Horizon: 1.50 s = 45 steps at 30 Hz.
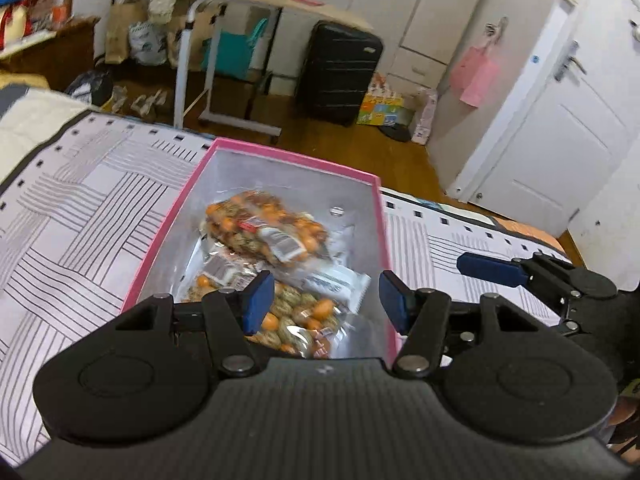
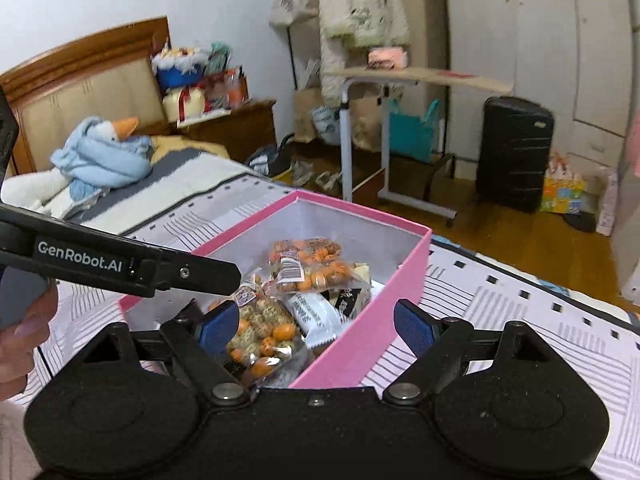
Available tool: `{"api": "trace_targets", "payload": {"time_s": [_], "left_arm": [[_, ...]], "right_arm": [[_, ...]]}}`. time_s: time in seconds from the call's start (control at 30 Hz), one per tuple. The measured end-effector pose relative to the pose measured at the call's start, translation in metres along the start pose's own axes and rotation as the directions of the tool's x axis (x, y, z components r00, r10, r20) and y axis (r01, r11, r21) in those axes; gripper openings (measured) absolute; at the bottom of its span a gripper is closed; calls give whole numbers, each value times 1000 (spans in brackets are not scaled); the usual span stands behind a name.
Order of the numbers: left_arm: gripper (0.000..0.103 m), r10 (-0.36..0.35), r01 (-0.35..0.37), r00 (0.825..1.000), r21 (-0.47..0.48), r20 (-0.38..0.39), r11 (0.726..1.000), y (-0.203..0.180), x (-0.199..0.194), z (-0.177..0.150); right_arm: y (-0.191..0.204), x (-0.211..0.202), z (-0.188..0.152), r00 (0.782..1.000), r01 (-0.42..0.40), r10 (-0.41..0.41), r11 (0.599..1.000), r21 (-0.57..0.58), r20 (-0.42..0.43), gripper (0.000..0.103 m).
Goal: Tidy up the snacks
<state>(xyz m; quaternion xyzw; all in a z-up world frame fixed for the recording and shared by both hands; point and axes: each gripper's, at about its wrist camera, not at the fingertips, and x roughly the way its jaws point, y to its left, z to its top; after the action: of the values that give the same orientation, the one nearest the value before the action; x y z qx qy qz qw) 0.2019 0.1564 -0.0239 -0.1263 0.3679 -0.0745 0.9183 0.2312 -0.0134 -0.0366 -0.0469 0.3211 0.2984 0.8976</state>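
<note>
Snack packets (image 1: 264, 228) fill the pink box (image 1: 292, 156); only the right view shows a goose toy (image 2: 108, 148).

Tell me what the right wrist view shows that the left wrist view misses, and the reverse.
Only the right wrist view: the wooden headboard, a goose plush on the bed, a person's hand. Only the left wrist view: the white door, a pink bag hanging beside it. Both: the pink box holding snack packets, the black suitcase, the rolling table.
</note>
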Motion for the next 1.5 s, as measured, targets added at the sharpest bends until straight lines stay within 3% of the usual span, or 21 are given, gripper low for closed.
{"api": "trace_targets", "payload": {"time_s": [0.3, 0.63, 0.77, 0.97, 1.17, 1.23, 1.3, 1.5], "left_arm": [[57, -23, 19, 999, 81, 50, 997, -38, -59, -34], [58, -50, 39, 994, 102, 101, 994, -57, -103, -51], [59, -52, 39, 993, 124, 103, 992, -66, -110, -65], [59, -49, 37, 996, 159, 69, 987, -75, -107, -82], [63, -27, 13, 997, 187, 70, 982, -82, -106, -94], [64, -17, 2, 997, 195, 76, 981, -84, -106, -97], [67, -8, -9, 997, 208, 80, 978, -87, -106, -100], [77, 7, -31, 994, 227, 105, 973, -92, -109, -105]], "right_arm": [[12, -70, -15, 985, 158, -160, 987, 28, 60, 88], [21, -131, -27, 969, 232, -238, 969, 86, 71, 88], [16, -146, -42, 957, 271, -283, 952, 141, 68, 88], [20, -163, -68, 914, 381, -397, 910, 164, 79, 88], [25, -174, -75, 902, 403, -423, 896, 186, 83, 88], [28, -173, -75, 899, 413, -432, 892, 183, 78, 90], [28, -175, -79, 894, 423, -442, 886, 188, 70, 99], [29, -177, -84, 869, 470, -491, 856, 215, 54, 103]]}}
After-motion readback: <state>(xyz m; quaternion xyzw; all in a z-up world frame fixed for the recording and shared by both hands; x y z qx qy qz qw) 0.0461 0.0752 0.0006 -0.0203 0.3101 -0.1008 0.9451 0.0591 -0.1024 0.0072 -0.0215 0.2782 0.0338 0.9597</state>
